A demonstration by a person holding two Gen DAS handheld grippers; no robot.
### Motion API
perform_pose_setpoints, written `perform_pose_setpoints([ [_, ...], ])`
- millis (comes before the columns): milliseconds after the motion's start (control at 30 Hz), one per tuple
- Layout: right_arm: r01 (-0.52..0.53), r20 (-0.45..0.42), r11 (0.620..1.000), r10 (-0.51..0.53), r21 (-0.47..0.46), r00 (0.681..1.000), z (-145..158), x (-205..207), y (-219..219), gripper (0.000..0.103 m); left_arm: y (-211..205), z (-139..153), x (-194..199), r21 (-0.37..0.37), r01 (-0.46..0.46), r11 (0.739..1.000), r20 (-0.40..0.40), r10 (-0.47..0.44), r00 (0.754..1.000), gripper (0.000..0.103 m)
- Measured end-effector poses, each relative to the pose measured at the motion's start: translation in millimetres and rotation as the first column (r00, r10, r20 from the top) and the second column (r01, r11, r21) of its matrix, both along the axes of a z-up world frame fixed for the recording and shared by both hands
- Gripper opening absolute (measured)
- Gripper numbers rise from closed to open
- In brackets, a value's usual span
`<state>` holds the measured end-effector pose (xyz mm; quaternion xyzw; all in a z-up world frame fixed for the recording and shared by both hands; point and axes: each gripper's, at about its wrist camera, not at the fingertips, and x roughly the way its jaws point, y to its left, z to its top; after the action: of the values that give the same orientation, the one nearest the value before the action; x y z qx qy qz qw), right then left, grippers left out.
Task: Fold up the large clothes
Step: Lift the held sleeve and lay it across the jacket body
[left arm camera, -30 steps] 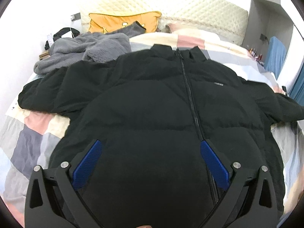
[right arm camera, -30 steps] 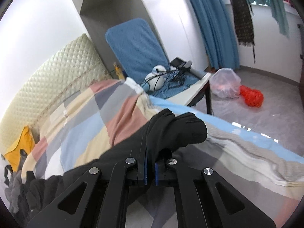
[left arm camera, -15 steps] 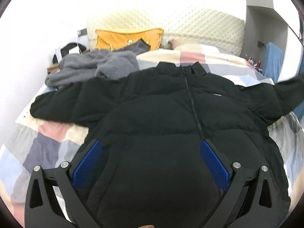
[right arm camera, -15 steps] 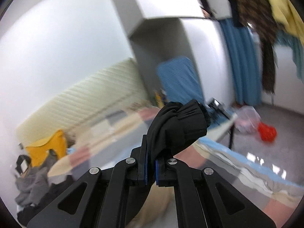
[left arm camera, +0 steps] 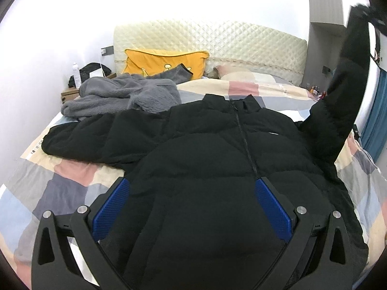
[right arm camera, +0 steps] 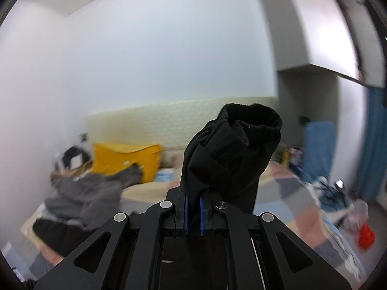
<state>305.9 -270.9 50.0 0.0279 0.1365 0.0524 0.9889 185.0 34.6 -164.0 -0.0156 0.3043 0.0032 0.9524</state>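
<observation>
On the patchwork-quilted bed (left arm camera: 72,176) the black padded zip-up jacket (left arm camera: 205,169) lies flat, front up, collar toward twelve o'clock. The right gripper (right arm camera: 192,213) is clamped narrow on the cuff of the jacket's sleeve (right arm camera: 229,149), raised high at about two o'clock from the body. The left gripper (left arm camera: 192,206) hovers wide open above the hem, holding nothing. Risk, I think: the thin pinch on slippery padded cloth may slide out, and the sleeve would drop crooked; pulling could also drag the body toward the grey fleece garment (left arm camera: 121,96).
</observation>
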Motion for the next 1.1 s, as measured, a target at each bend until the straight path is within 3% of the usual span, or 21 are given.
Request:
perform_pose_setpoints([
  [100,-0.088,-0.025,0.996,0.088,-0.023,0.996,-16,14,50,0.004,10,2,2,-0.024,-0.012,1.000,-0.002,0.012,1.000,0.103],
  [267,-0.243,-0.117,0.969,0.236,-0.052,0.965,-68,25,132,0.005,31,2,5,-0.045,-0.062,0.997,-0.003,0.062,0.998,0.103],
  [433,-0.410,-0.287,0.908,0.371,-0.088,0.883,-148,42,222,0.005,52,-11,16,-0.129,-0.144,0.981,-0.051,0.138,0.989,0.103],
  [600,-0.520,-0.405,0.848,0.442,-0.103,0.801,-208,50,282,0.009,58,-21,23,-0.106,-0.175,0.979,-0.083,0.167,0.982,0.103],
  [733,-0.571,-0.475,0.818,0.474,-0.075,0.741,-236,59,294,0.009,70,-31,29,-0.141,-0.215,0.966,-0.138,0.195,0.971,0.103],
  [833,-0.560,-0.495,0.828,0.477,-0.023,0.726,-247,67,293,0.011,78,-38,34,-0.156,-0.236,0.959,-0.158,0.211,0.965,0.103],
  [933,-0.560,-0.503,0.828,0.484,0.000,0.716,-252,70,289,0.032,83,-46,40,-0.171,-0.231,0.958,-0.180,0.200,0.963,0.103],
  [1000,-0.566,-0.475,0.824,0.506,0.019,0.720,-244,69,287,0.035,83,-48,40,-0.159,-0.222,0.962,-0.185,0.192,0.964,0.103],
  [1100,-0.555,-0.419,0.830,0.524,0.055,0.742,-222,68,273,0.050,82,-49,39,-0.160,-0.207,0.965,-0.180,0.178,0.967,0.103],
])
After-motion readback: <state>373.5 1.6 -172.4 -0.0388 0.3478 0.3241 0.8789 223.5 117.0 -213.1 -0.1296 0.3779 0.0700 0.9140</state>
